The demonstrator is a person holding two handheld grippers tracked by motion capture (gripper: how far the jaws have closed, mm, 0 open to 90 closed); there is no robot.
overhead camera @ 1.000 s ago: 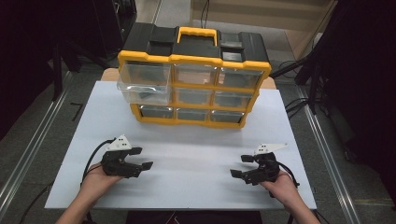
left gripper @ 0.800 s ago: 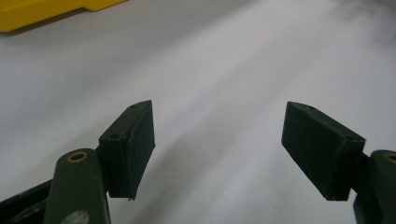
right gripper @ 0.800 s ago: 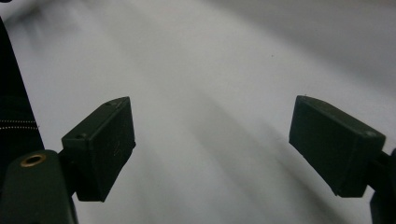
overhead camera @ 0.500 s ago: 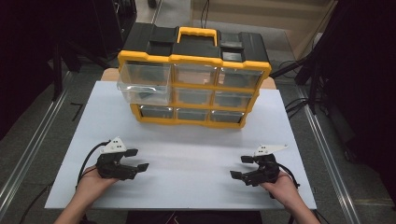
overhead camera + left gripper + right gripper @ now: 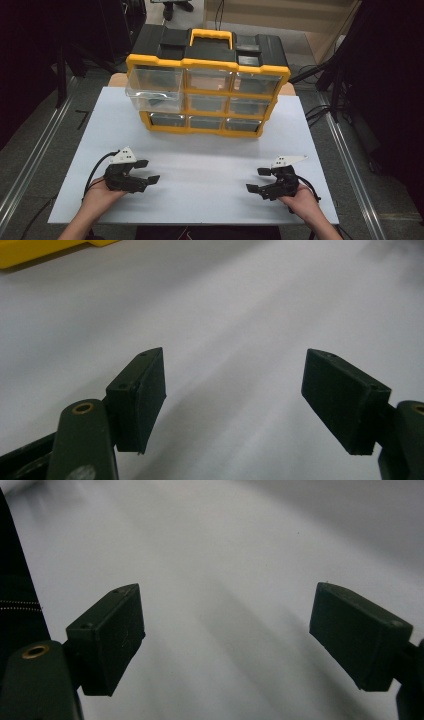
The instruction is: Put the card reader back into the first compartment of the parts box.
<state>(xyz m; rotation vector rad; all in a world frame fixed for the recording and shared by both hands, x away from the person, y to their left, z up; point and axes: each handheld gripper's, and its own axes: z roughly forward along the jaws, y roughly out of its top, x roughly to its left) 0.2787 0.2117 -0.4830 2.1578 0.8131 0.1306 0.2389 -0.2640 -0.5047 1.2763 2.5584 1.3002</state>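
Near the left edge of the white worktop, the left claw rests in the person's hand, jaws spread wide and empty. At the far middle stands the yellow-and-black drawer organizer, its top-left clear drawer pulled out. At the near right, the right claw is likewise wide open, holding nothing.

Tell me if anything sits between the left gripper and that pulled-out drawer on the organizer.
Nothing visible does. Bare white board lies between the open left gripper and the pulled-out clear drawer at the top left of the yellow organizer. The left gripper view also shows bare surface ahead.
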